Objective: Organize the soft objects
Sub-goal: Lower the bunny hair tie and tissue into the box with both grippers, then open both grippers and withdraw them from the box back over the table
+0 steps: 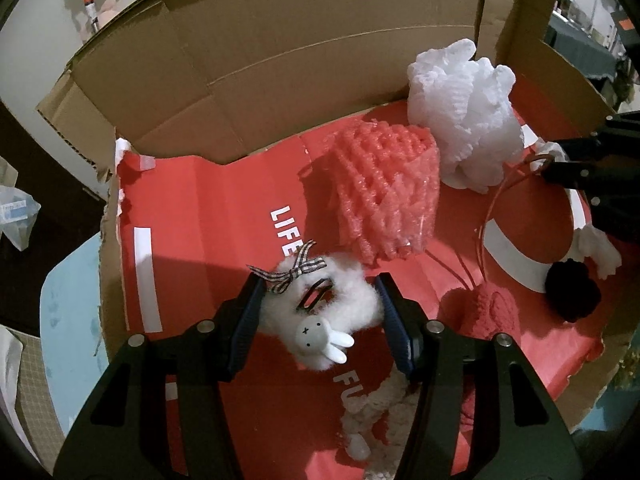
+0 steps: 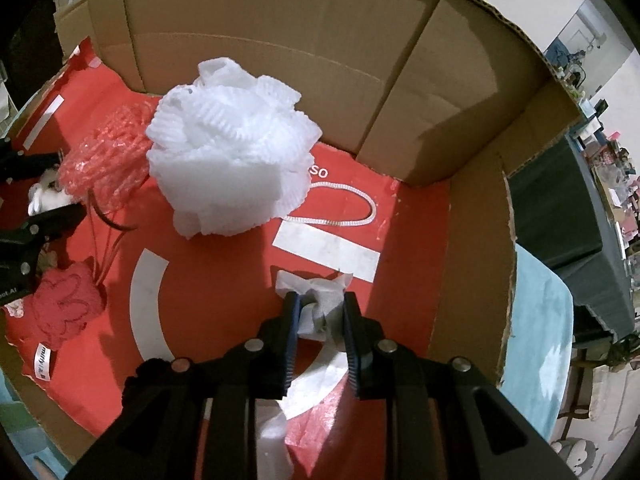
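Soft objects lie scattered on a red printed sheet [image 1: 224, 216] spread inside a flattened cardboard box [image 1: 280, 60], seven counted across the two views. One white mesh puff [image 2: 232, 160], ruffled and ball-shaped, sits at upper centre of the right wrist view with a white cord loop [image 2: 352, 208] trailing from it to the right. One pink foam net sleeve [image 1: 388, 192], open-latticed and glossy, stands just beside the puff on its left. One fluffy white scrunchie [image 1: 324, 312], carrying a checked ribbon bow, a dark hair clip and a small white rabbit head, lies at lower centre of the left wrist view. One red knitted piece [image 1: 492, 316] with a stitched outline lies at lower right of that view, thin reddish strands rising from it. One black pom-pom [image 1: 572, 292] sits near the right edge. One cream knitted piece [image 1: 384, 412] is partly hidden under the left gripper's body. One crumpled white tissue [image 2: 320, 304] lies at lower centre of the right wrist view.

Left gripper [image 1: 320, 308]: jaws spread, flanking the scrunchie; contact with the fluff cannot be judged. Right gripper [image 2: 320, 320]: jaws pinching the tissue. A pale blue worktop [image 2: 536, 320] shows beyond the box edge. The box's raised brown flaps wall the far side.
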Demonstrator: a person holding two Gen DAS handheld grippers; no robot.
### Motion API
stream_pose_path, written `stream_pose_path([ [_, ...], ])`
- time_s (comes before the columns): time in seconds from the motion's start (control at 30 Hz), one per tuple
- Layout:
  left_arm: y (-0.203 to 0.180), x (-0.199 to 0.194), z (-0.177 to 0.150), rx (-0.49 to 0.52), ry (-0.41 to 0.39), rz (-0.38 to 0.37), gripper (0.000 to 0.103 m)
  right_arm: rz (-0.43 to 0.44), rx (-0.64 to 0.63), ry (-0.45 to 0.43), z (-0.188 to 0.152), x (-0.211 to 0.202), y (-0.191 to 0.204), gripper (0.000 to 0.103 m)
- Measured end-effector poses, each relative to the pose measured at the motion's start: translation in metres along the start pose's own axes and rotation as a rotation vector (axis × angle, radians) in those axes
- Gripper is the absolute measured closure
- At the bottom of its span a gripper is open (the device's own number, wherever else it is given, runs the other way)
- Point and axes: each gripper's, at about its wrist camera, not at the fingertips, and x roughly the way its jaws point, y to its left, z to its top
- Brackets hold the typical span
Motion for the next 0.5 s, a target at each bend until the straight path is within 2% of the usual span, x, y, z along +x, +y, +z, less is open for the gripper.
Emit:
stream_pose_path([
  [0.13, 0.000, 0.001, -0.002, 0.001, -0.004, 0.001, 0.048, -0.005, -0.005, -0.003, 0.000, 0.000, 0.008, 0.080],
  [0.3, 0.001, -0.002, -0.003, -0.001, -0.004, 0.006, 0.048, -0.008, -0.010, -0.008, -0.001, 0.001, 0.014, 0.071],
  [0.37, 0.003, -0.010, -0.006, -0.004, -0.003, 0.005, 0.044, -0.010, -0.013, -0.012, -0.002, 0.001, 0.014, 0.067],
  [0.5, 0.002, -0.016, -0.005, -0.006, -0.011, 0.013, 0.040, -0.014, -0.013, -0.024, -0.004, -0.003, 0.016, 0.066],
])
